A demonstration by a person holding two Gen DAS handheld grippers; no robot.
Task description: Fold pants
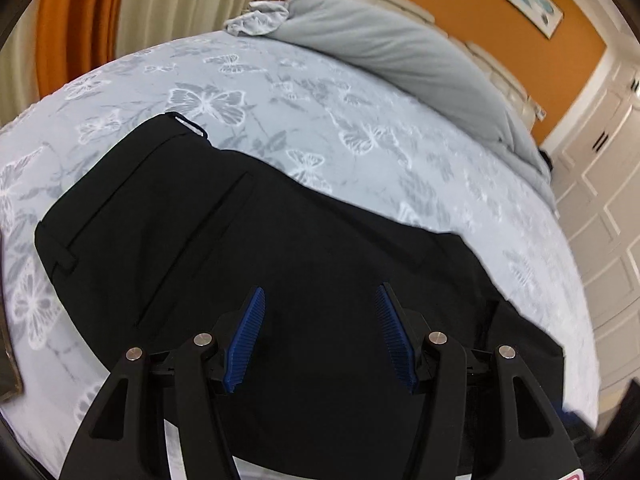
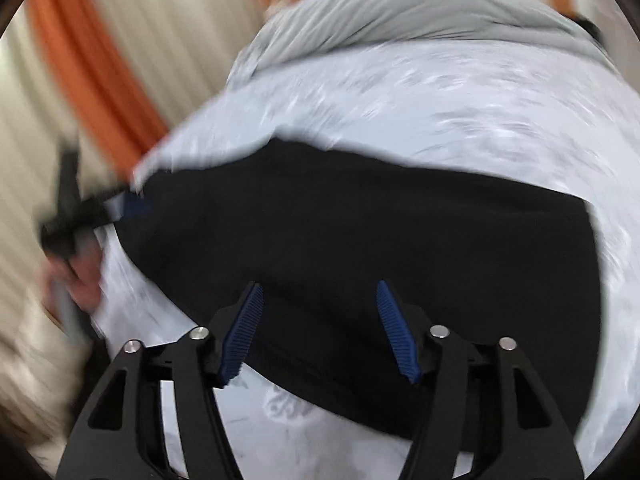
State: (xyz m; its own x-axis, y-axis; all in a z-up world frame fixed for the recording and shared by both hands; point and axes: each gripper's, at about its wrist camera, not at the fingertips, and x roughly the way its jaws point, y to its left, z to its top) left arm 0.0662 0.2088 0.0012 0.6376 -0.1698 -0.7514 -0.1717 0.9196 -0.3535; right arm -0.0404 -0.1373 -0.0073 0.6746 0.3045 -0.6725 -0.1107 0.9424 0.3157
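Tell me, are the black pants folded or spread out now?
Folded: the black pants lie as one compact block on the bed sheet, no separate legs showing.

Black pants (image 1: 304,264) lying flat on the bed.
I see them folded lengthwise, waistband with belt loops at far left, a slit pocket facing up, the legs running right toward the near edge.

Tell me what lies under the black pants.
The black pants lie flat on a pale bedsheet printed with butterflies, which shows around their edges. Whatever sits directly beneath the fabric, or between its folded layers, is covered and cannot be seen.
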